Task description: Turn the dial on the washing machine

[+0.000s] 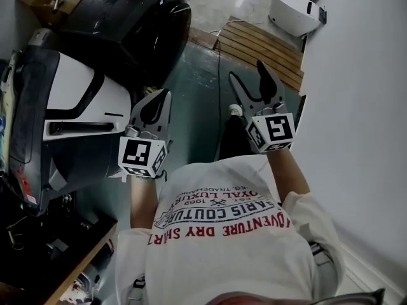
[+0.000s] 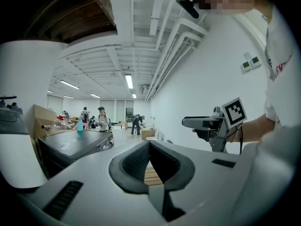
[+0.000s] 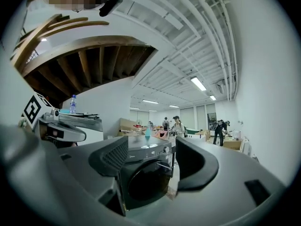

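A dark front-loading washing machine [image 3: 143, 173] stands some way ahead in the right gripper view, framed between the jaws, with its round dial [image 3: 167, 149] at the top right of its panel. From the head view the same machine [image 1: 137, 24] is at the upper left. My right gripper [image 1: 245, 70] [image 3: 150, 142] is open and holds nothing, well short of the machine. My left gripper [image 1: 164, 97] [image 2: 149, 143] is shut with nothing in it, pads together, and floats beside a white and black appliance [image 1: 70, 100]. Each gripper shows in the other's view: the right gripper [image 2: 211, 124], the left gripper [image 3: 61, 126].
A wooden slat platform [image 1: 261, 46] lies on the floor ahead, with a white round device [image 1: 292, 11] beyond it. A white wall [image 1: 362, 107] runs along the right. A water bottle [image 3: 73, 103] stands on the white appliance. Several people [image 3: 178, 125] are far across the hall.
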Demonstrator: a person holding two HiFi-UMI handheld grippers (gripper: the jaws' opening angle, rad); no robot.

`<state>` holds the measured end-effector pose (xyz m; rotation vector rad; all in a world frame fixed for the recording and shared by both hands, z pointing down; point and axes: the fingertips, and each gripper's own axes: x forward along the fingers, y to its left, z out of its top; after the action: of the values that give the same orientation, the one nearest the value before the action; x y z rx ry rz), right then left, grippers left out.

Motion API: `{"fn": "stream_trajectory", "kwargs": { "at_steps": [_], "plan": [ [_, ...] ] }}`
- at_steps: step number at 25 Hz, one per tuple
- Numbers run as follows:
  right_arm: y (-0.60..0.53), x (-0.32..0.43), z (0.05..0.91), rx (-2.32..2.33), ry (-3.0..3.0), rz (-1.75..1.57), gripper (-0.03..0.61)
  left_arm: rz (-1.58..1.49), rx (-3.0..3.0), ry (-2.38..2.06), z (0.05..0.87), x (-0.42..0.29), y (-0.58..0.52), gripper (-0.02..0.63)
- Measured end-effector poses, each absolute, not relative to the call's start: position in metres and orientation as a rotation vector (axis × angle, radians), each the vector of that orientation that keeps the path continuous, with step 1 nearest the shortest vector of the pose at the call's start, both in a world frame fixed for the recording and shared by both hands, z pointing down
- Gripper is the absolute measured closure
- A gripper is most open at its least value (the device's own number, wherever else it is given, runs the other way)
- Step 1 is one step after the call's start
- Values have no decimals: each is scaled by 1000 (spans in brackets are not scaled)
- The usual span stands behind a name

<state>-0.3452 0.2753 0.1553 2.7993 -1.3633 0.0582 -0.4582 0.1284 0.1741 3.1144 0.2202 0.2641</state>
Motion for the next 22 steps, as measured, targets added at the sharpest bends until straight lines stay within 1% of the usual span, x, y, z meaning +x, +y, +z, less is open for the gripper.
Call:
{"fn": "stream_trajectory", "kwargs": {
  "at_steps": [3, 8, 13, 17, 22],
  "plan": [
    [262, -286, 166, 2787, -1416, 83, 264, 267, 3117, 138, 179, -411, 118, 598],
    [222, -169, 190, 2712, -1540, 105, 264, 306, 3130, -4, 200, -312, 91, 598],
    [209, -64, 188, 2601, -1685, 151, 264, 300, 3114, -161, 187, -211, 90, 598],
    [200, -8, 192, 2509, -1773, 192, 264, 286, 3086, -229, 181, -157, 101, 598],
    [175, 28, 205, 2382, -1856, 218, 264, 330, 3016, -333, 195, -131, 97, 598]
  ]
}}
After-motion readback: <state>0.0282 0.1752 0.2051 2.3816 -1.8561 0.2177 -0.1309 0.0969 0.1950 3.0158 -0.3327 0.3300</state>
